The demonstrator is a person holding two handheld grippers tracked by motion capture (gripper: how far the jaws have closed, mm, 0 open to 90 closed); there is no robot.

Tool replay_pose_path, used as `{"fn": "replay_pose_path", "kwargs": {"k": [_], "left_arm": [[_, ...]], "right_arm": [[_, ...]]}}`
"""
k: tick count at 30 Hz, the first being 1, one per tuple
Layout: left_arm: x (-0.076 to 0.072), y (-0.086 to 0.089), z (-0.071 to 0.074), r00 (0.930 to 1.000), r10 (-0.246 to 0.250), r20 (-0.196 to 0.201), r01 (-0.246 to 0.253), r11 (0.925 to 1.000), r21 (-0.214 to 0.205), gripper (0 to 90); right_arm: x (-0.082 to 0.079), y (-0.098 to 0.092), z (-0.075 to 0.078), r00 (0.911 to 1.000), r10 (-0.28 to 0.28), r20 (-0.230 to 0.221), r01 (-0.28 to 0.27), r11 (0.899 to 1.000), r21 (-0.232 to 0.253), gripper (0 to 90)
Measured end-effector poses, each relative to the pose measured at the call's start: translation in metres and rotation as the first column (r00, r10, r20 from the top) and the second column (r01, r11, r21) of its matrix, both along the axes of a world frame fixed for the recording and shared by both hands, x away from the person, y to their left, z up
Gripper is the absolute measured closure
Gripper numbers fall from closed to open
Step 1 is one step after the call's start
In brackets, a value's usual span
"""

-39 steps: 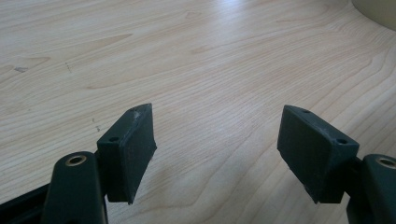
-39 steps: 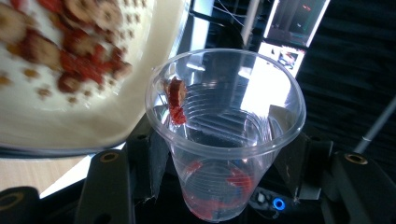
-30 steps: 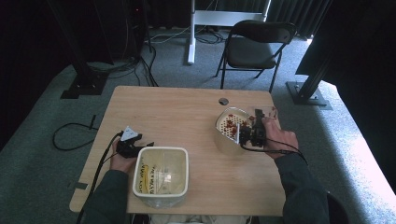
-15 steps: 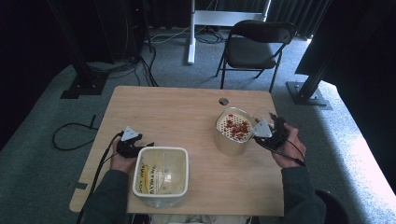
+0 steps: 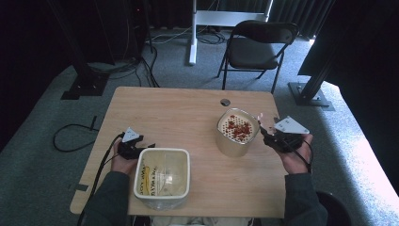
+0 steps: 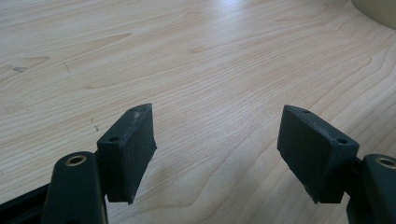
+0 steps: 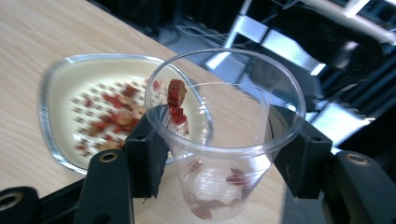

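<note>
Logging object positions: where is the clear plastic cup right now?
The clear plastic cup sits between the right gripper jaws at the table's right edge, just right of the strainer tub of red pieces.

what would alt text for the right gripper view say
The right tongs clamp a clear plastic cup with a few red bits stuck inside. Behind it, on the wooden table, a cream container holds more red pieces.

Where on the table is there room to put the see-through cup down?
The far left of the wooden table is bare, as is the middle stretch between the white square tub and the cream container of red bits. It is crowded by that container, where the right gripper holds the clear plastic cup.
</note>
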State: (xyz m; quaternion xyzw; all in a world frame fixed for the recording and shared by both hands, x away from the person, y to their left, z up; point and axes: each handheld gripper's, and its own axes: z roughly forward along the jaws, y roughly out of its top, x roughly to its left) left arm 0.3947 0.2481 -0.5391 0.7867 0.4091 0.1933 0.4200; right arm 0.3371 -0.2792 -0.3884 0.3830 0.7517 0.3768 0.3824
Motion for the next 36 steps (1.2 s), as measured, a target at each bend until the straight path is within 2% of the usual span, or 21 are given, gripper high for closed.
{"fn": "replay_pose_path", "kwargs": {"k": [3, 9, 15, 16, 27, 36], "left_arm": [[0.0, 0.0, 0.0, 1.0, -0.001, 0.0, 0.001, 1.0, 0.002, 28.1], [0.0, 0.0, 0.0, 1.0, -0.002, -0.001, 0.002, 1.0, 0.004, 28.1], [0.0, 0.0, 0.0, 1.0, -0.001, -0.001, 0.001, 1.0, 0.003, 28.1], [0.0, 0.0, 0.0, 1.0, 0.0, -0.003, 0.0, 1.0, 0.001, 28.1], [0.0, 0.0, 0.0, 1.0, 0.001, 0.0, -0.001, 1.0, 0.006, 28.1], [0.0, 0.0, 0.0, 1.0, 0.003, 0.0, -0.003, 1.0, 0.007, 28.1]], "right_arm": [[-0.004, -0.001, 0.003, 0.9996, 0.027, -0.007, -0.026, 0.999, 0.042, 40.2], [-0.015, 0.011, 0.007, 0.9967, 0.081, -0.001, -0.081, 0.996, 0.025, 40.1], [-0.022, 0.023, 0.011, 0.9907, 0.136, 0.004, -0.136, 0.99, 0.021, 39.9], [-0.023, 0.028, 0.012, 0.9873, 0.159, 0.006, -0.159, 0.987, 0.022, 39.8], [-0.018, 0.042, 0.007, 0.9724, 0.233, -0.011, -0.231, 0.968, 0.094, 39.7], [-0.014, 0.054, 0.006, 0.9631, 0.268, -0.021, -0.265, 0.959, 0.1, 39.6]]}}
